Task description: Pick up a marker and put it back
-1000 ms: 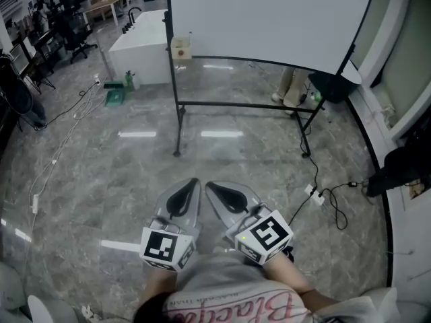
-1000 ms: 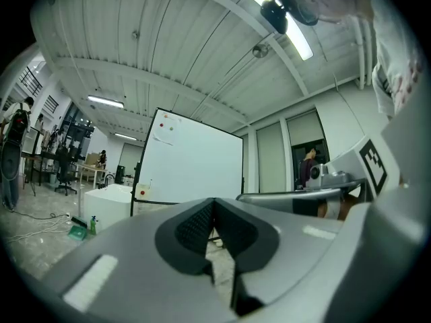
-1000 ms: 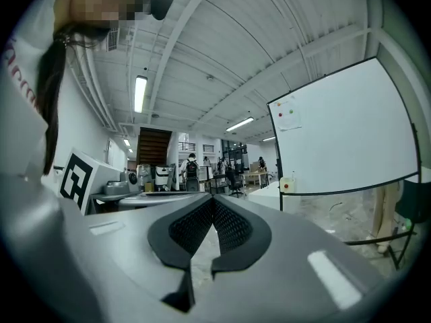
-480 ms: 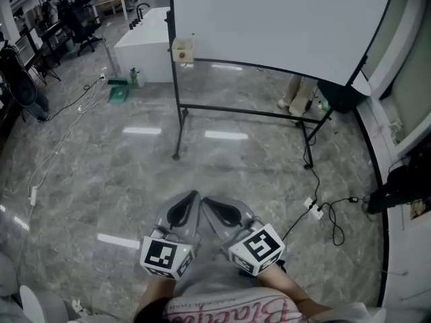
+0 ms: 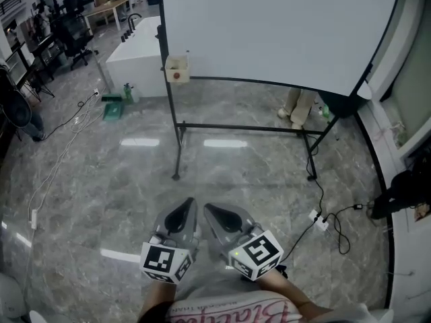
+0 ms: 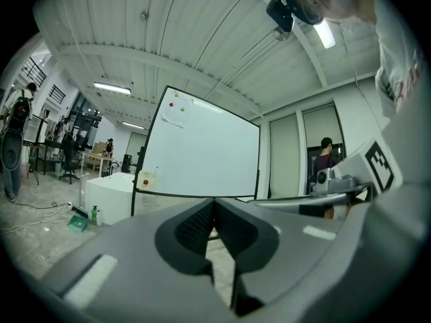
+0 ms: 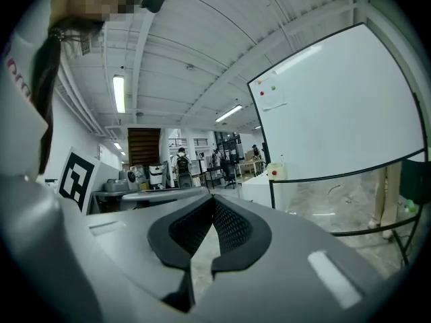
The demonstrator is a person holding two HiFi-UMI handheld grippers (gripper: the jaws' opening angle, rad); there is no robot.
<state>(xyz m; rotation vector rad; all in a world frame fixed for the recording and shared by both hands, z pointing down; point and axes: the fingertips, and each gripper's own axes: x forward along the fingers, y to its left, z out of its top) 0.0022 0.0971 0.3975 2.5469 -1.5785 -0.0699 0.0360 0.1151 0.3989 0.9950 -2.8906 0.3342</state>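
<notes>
No marker shows clearly in any view. A large whiteboard (image 5: 276,25) stands on a black wheeled frame a few steps ahead. A small cream box with a red dot (image 5: 176,69) hangs at its lower left corner, also seen as the box (image 6: 145,179) and the box (image 7: 276,171). My left gripper (image 5: 190,201) and right gripper (image 5: 208,208) are held low, close to the person's body and side by side, pointing towards the board. Both are shut with nothing between the jaws. Each camera shows the same: left gripper (image 6: 214,199), right gripper (image 7: 213,197).
The floor is grey marble. A white counter (image 5: 138,49) stands at the back left, with a green bottle and tray (image 5: 113,106) on the floor beside it. Cables and a power strip (image 5: 319,221) lie at the right. Someone's legs (image 5: 296,103) show behind the board.
The head view has shifted, so the whiteboard sits larger and a little lower in frame. Both grippers stay shut and side by side, slightly lower in view.
</notes>
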